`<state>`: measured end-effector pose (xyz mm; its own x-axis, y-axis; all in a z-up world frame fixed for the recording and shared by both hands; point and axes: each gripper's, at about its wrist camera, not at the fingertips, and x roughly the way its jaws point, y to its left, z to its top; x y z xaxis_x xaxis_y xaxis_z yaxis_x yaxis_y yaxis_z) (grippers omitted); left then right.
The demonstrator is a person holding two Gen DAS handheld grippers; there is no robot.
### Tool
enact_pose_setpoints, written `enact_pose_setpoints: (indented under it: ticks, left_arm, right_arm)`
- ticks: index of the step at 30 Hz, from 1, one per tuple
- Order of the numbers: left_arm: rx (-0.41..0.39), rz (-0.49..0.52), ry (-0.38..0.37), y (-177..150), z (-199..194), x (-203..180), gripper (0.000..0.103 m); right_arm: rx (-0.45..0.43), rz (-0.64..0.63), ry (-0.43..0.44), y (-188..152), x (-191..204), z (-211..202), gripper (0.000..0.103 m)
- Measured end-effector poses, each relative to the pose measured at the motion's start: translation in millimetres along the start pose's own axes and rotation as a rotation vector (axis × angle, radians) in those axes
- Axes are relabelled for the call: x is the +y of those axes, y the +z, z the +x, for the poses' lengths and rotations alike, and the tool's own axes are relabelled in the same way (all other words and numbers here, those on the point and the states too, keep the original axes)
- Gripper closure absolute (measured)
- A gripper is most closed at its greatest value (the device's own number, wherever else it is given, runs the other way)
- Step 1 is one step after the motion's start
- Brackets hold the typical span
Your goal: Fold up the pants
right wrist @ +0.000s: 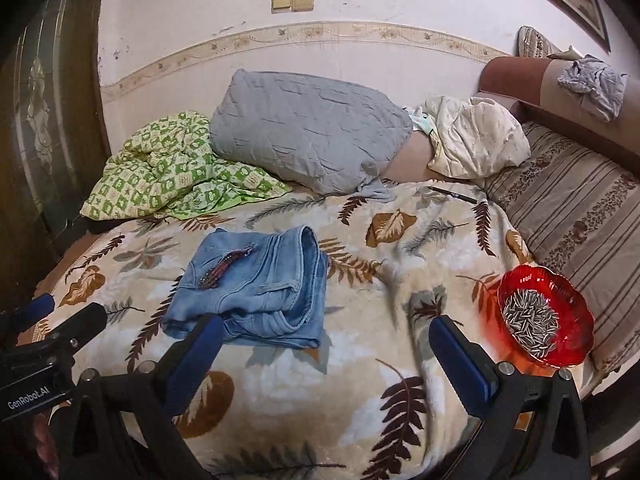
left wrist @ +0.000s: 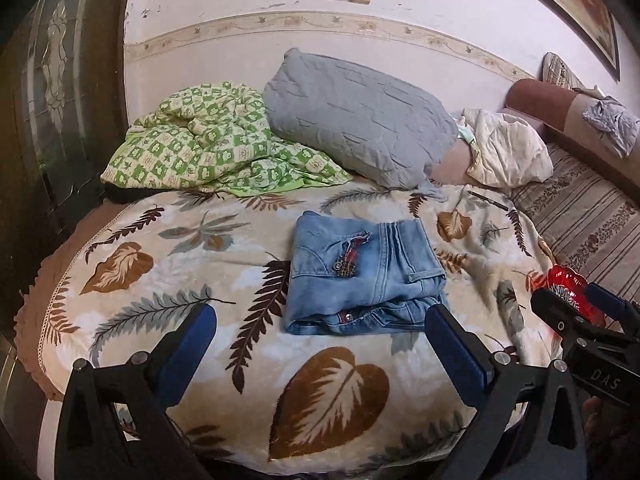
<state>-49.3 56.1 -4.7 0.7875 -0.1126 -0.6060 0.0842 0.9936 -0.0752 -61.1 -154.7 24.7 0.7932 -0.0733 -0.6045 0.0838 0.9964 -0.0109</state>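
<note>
Light blue jeans lie folded into a compact stack on the leaf-patterned blanket, with a dark beaded patch on top. In the right wrist view the same jeans sit left of centre. My left gripper hovers open just short of the jeans' near edge, nothing between its blue pads. My right gripper is open too, held over the blanket to the right of the jeans, its left finger overlapping their near corner in view. The right gripper also shows at the right edge of the left wrist view.
A red glass bowl of sunflower seeds stands on the blanket at the right. Behind lie a grey pillow, a green checked quilt, a cream bundle and a pen. A striped sofa cushion borders the right.
</note>
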Motion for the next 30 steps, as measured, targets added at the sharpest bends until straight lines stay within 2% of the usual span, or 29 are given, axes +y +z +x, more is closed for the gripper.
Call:
enact_pose_setpoints:
  ticks: [30]
  left_arm:
    - [0.008, 0.000, -0.010, -5.5, 0.6, -2.4, 0.000]
  right_arm:
    - [0.014, 0.015, -0.033, -5.6, -5.2, 2.9, 0.000]
